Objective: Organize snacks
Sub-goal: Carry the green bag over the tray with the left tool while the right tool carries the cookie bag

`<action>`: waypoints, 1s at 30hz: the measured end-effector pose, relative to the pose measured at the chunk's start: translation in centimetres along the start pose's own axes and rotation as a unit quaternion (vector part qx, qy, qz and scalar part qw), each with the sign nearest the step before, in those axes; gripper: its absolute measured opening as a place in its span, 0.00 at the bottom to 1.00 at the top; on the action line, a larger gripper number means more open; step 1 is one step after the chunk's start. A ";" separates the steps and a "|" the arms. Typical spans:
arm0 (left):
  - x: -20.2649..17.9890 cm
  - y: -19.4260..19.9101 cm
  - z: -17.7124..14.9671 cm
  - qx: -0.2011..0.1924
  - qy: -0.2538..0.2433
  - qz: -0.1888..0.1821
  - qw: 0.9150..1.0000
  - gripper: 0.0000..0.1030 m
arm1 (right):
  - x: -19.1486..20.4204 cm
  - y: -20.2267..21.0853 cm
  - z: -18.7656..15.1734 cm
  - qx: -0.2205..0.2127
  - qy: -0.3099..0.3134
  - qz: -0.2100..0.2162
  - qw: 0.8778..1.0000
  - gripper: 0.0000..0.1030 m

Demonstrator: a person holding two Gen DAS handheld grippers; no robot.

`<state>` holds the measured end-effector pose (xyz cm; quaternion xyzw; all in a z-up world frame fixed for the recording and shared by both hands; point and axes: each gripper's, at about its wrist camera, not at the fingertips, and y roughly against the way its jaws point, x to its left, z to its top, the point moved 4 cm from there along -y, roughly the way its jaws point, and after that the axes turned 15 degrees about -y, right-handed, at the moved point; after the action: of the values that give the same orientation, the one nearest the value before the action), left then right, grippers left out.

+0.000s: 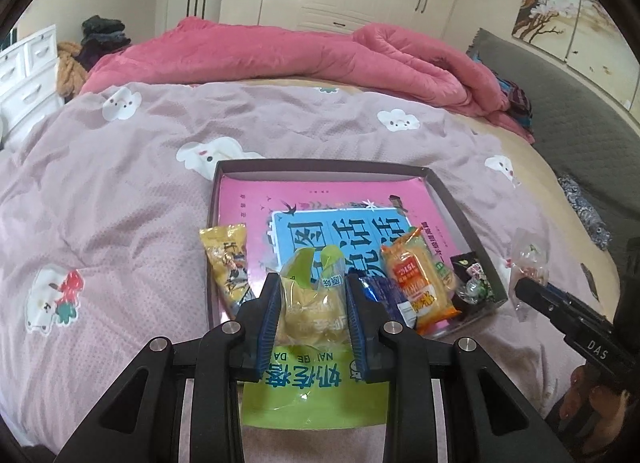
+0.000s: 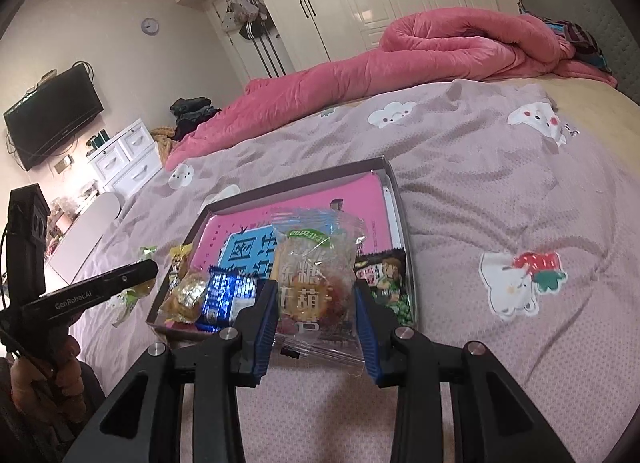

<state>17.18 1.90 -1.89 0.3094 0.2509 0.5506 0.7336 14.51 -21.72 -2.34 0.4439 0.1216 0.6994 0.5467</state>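
Observation:
My left gripper [image 1: 312,303] is shut on a green-and-clear pastry packet [image 1: 310,303], held just above the near edge of a shallow dark box [image 1: 320,165]. In the right wrist view, my right gripper [image 2: 316,303] is shut on a clear candied-fruit packet [image 2: 316,283] over the box [image 2: 296,179]. Several snacks lie along the box's near side: a yellow packet [image 1: 228,263], a blue packet [image 1: 382,295], an orange bread packet [image 1: 416,283] and a dark green packet [image 1: 474,279]. Each view also shows the other gripper from the side: right gripper [image 1: 532,287], left gripper [image 2: 150,271].
A pink-and-blue book [image 1: 320,215] lines the box floor. The box rests on a pale purple quilt [image 1: 120,203] with cloud prints. A rolled pink blanket [image 1: 280,51] lies across the far side of the bed. White drawers [image 2: 124,155] stand beyond the bed's left edge.

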 end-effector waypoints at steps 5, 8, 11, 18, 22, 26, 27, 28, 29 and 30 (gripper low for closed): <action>-0.2 -1.1 0.2 0.007 -0.005 0.002 1.000 0.31 | 0.1 -0.8 0.9 -0.004 0.007 -0.002 1.000 0.36; -0.3 -1.8 0.1 0.013 -0.005 0.002 1.000 0.31 | 0.0 -1.2 1.4 -0.005 0.007 -0.001 1.000 0.36; -0.2 -2.5 0.1 0.018 -0.002 0.002 1.000 0.31 | 0.0 -1.4 1.8 -0.007 0.007 -0.001 1.000 0.36; -0.1 -3.8 -0.2 0.030 -0.002 0.004 1.000 0.31 | -0.3 -2.3 2.7 -0.013 0.008 -0.007 1.000 0.36; -0.2 -4.3 -0.2 0.032 -0.006 0.007 0.999 0.31 | -0.4 -2.8 2.9 -0.011 0.010 -0.012 1.000 0.36; -0.4 -4.5 -0.1 0.031 -0.013 0.010 0.999 0.31 | -0.6 -3.2 3.0 -0.010 0.013 -0.021 1.000 0.36; -0.5 -4.6 -0.1 0.031 -0.015 0.010 0.999 0.31 | -0.6 -3.3 3.0 -0.008 0.012 -0.022 1.000 0.36; -0.6 -4.6 -0.1 0.031 -0.018 0.011 0.999 0.31 | -0.7 -3.6 3.0 -0.004 0.011 -0.025 1.000 0.36; -0.8 -4.7 0.0 0.031 -0.020 0.012 0.999 0.31 | -0.8 -3.8 3.0 0.000 0.011 -0.027 1.000 0.36; -0.8 -4.8 0.0 0.030 -0.022 0.012 0.999 0.31 | -0.9 -4.1 2.9 0.006 0.011 -0.031 0.999 0.36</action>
<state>20.04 0.15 -5.35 0.3466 0.2477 0.5444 0.7226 19.46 -21.91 -3.80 0.4355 0.1453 0.6863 0.5641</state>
